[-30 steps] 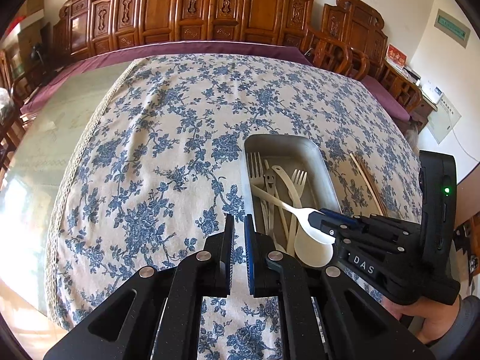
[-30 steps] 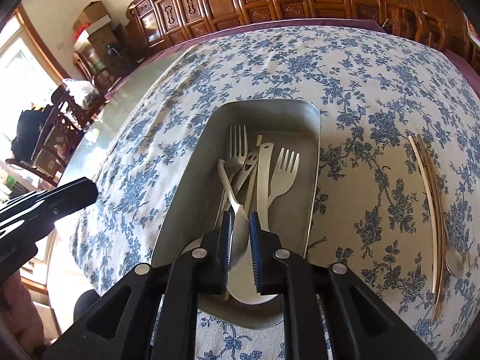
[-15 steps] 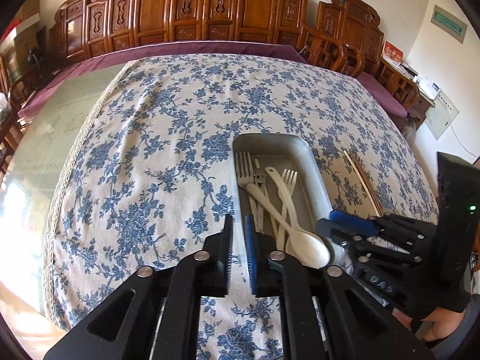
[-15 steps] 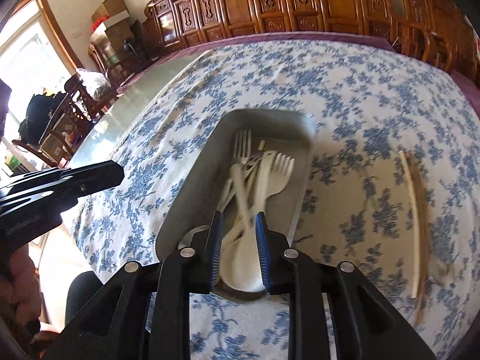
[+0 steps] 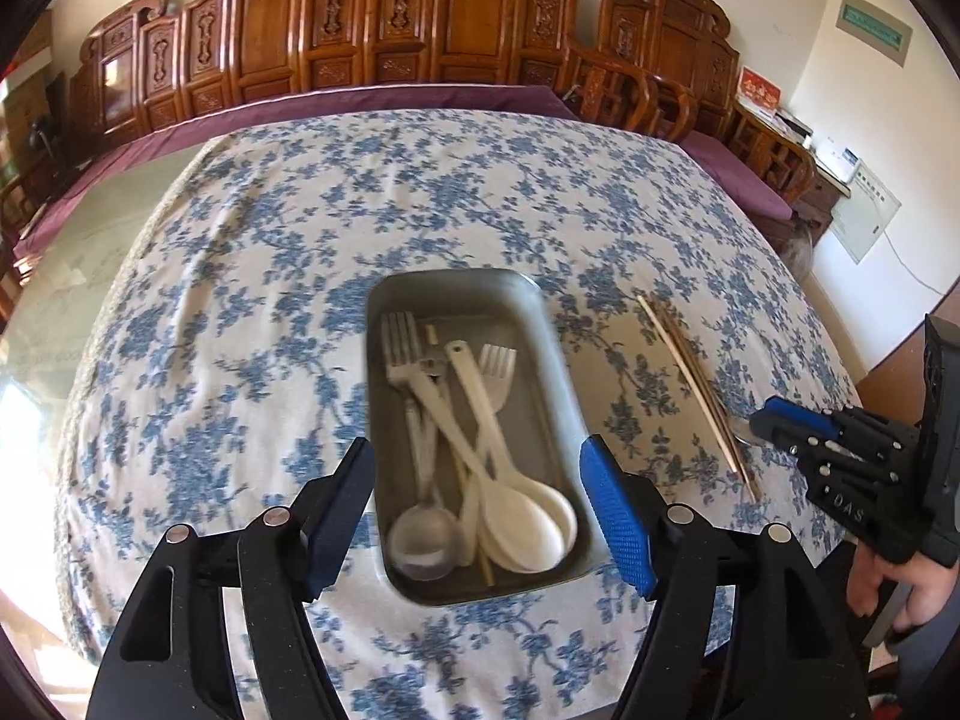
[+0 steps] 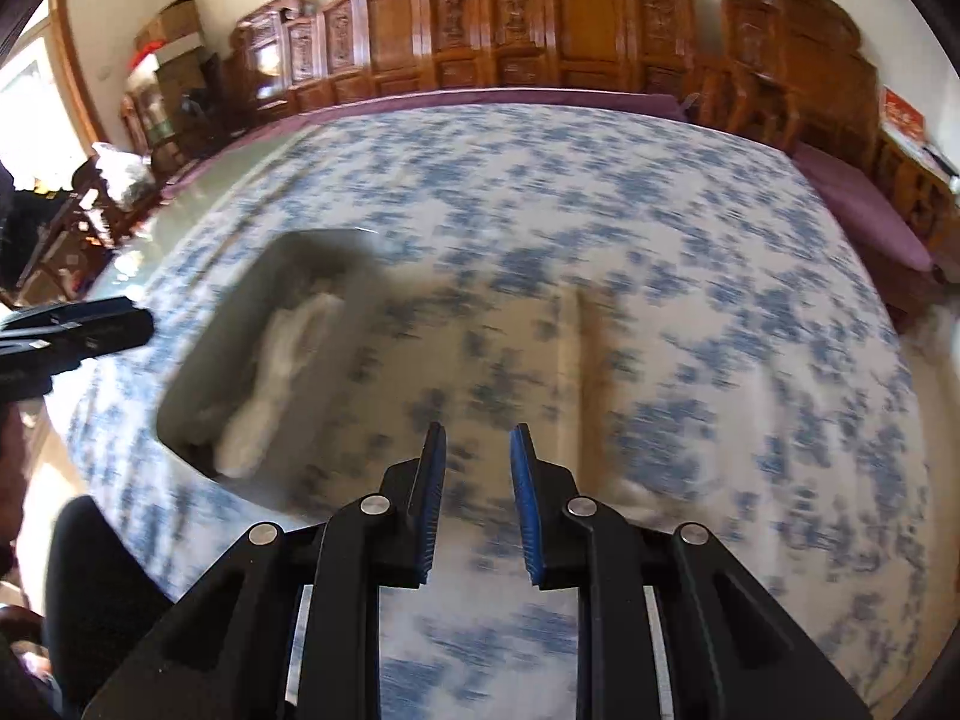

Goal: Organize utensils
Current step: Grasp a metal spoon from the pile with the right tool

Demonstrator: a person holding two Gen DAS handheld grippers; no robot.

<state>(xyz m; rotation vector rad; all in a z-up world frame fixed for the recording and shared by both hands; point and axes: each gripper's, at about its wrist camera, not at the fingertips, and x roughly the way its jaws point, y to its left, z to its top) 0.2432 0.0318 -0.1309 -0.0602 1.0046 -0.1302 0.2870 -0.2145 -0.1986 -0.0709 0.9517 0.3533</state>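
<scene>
Chopsticks [image 5: 696,387] beside tray [image 5: 558,360] read clearly only in left view.

- Metal tray [image 5: 540,324] sits on the tablecloth [image 5: 240,312], centre of the left wrist view.
- In the tray: forks [image 5: 401,348] toward 12 o'clock, spoons [image 5: 522,519] toward 6 o'clock, handles crossing.
- Chopsticks [image 5: 690,384] lie on the cloth at 3 o'clock of the tray, apart from it.
- Carved chairs [image 5: 384,24] stand behind the table, 12 o'clock.

Right gripper [image 6: 477,468] parted above blurred tablecloth [image 6: 660,300], tray [image 6: 198,372] leftward.
</scene>
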